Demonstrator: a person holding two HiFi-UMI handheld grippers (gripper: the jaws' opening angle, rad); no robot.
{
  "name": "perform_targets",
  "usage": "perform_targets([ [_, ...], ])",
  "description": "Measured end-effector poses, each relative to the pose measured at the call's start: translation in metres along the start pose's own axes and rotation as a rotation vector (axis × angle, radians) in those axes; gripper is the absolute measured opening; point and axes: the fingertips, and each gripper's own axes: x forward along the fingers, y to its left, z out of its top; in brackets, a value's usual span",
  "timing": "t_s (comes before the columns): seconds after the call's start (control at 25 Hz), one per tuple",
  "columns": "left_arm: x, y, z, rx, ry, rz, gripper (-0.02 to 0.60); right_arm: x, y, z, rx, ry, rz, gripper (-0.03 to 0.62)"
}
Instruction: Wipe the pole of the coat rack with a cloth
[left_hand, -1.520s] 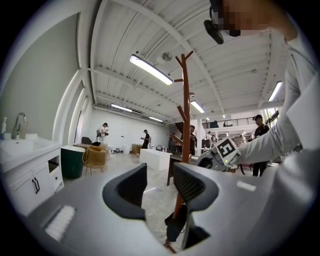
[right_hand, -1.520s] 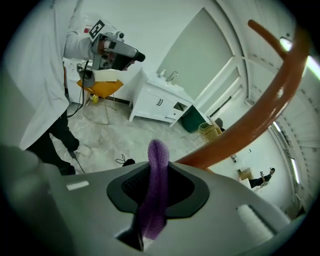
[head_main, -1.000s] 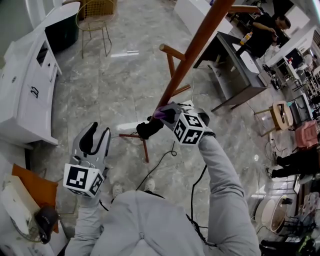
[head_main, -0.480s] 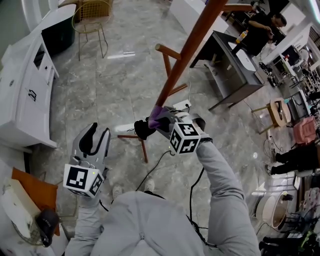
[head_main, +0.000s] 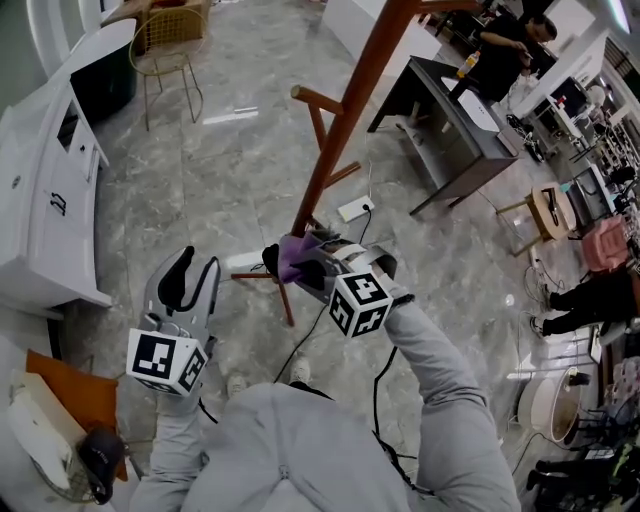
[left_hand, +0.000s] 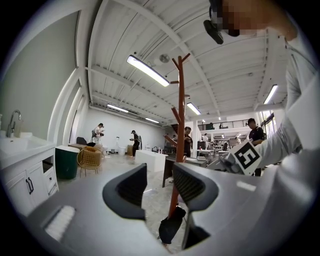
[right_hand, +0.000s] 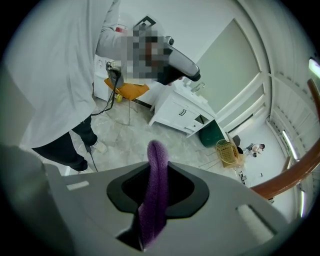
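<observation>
The coat rack's brown wooden pole (head_main: 345, 115) slants from the top of the head view down to its legs near the floor. My right gripper (head_main: 283, 262) is low on the pole, shut on a purple cloth (head_main: 296, 254) that presses against the wood. In the right gripper view the cloth (right_hand: 153, 197) stands pinched between the jaws, with the pole (right_hand: 295, 175) curving past the right edge. My left gripper (head_main: 186, 284) hangs open and empty to the left, apart from the rack. Its own view shows the pole (left_hand: 178, 140) beyond the open jaws.
A white cabinet (head_main: 45, 190) lines the left side, with a wire chair (head_main: 165, 45) behind it. A dark desk (head_main: 455, 125) stands right of the rack. A power strip (head_main: 355, 208) and a cable (head_main: 310, 335) lie on the marble floor by the rack's legs (head_main: 285, 300). People work at the far right.
My right gripper has slid down the pole with the purple cloth, toward the base. The left gripper has stayed where it was.
</observation>
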Motion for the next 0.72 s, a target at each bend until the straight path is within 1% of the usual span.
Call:
perform_targets([
  [0.24, 0.003, -0.009, 0.002, 0.004, -0.004, -0.031, 0.17, -0.001, 0.03, 0.01, 0.013, -0.021, 0.022, 0.067],
  [0.36, 0.004, -0.013, 0.004, 0.01, -0.005, -0.042, 0.17, -0.002, 0.045, 0.013, 0.041, -0.038, 0.032, 0.067],
  [0.44, 0.004, -0.014, 0.005, 0.013, -0.006, -0.047, 0.17, -0.004, 0.052, 0.017, 0.074, -0.054, 0.022, 0.067],
  [0.56, 0.004, -0.015, 0.006, 0.017, -0.009, -0.053, 0.17, -0.012, 0.055, 0.021, 0.153, -0.091, -0.026, 0.067],
  [0.64, 0.004, -0.016, 0.008, 0.022, -0.011, -0.06, 0.17, -0.023, 0.05, 0.025, 0.22, -0.132, -0.089, 0.067],
  [0.72, 0.004, -0.018, 0.009, 0.022, -0.012, -0.065, 0.17, -0.038, 0.041, 0.03, 0.289, -0.187, -0.174, 0.067],
])
